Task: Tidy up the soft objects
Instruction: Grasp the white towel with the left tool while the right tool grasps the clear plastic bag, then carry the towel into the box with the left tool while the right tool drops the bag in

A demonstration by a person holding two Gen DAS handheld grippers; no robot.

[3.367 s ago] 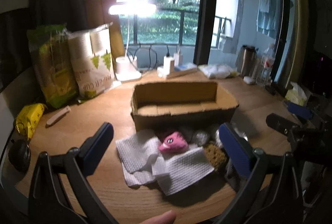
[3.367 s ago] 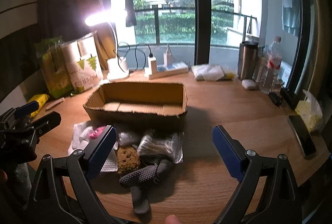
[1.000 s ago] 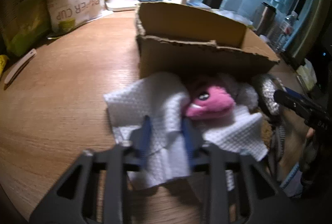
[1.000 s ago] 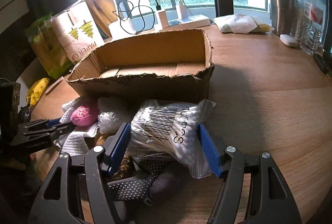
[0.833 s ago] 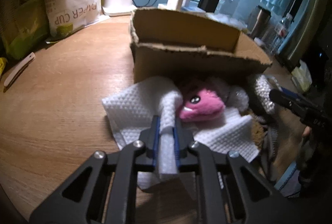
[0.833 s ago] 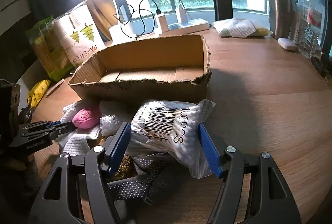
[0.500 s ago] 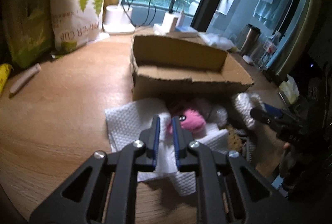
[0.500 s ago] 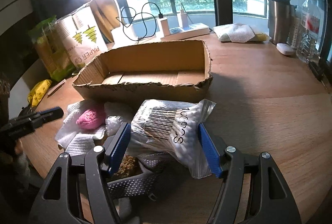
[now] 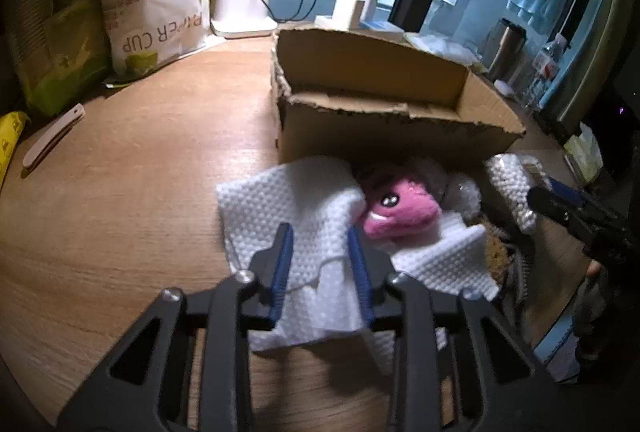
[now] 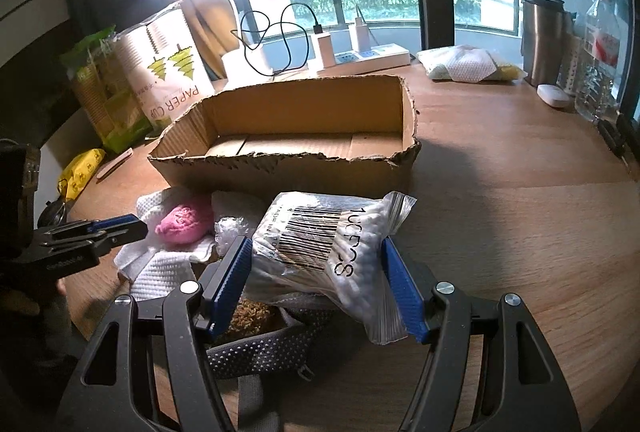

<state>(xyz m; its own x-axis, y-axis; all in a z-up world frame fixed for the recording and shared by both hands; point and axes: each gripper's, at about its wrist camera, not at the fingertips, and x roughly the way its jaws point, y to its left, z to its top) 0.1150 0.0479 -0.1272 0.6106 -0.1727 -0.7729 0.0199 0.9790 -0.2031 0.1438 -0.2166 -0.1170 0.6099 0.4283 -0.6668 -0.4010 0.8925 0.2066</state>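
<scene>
The right gripper (image 10: 316,264) grips a bag of cotton swabs (image 10: 328,244) between its fingers; the left gripper (image 9: 320,252) pinches the white cloth (image 9: 292,200) beside a pink plush (image 9: 400,212). Beyond, on the worktop (image 9: 140,160), the cardboard box (image 10: 288,124) holds nothing.

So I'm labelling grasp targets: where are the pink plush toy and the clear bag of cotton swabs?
pink plush toy (image 9: 400,214), left wrist view, its face.
clear bag of cotton swabs (image 10: 320,244), right wrist view, barcode label.

cotton-swab bag (image 10: 332,248) between gripper (image 10: 318,268) fingers
</scene>
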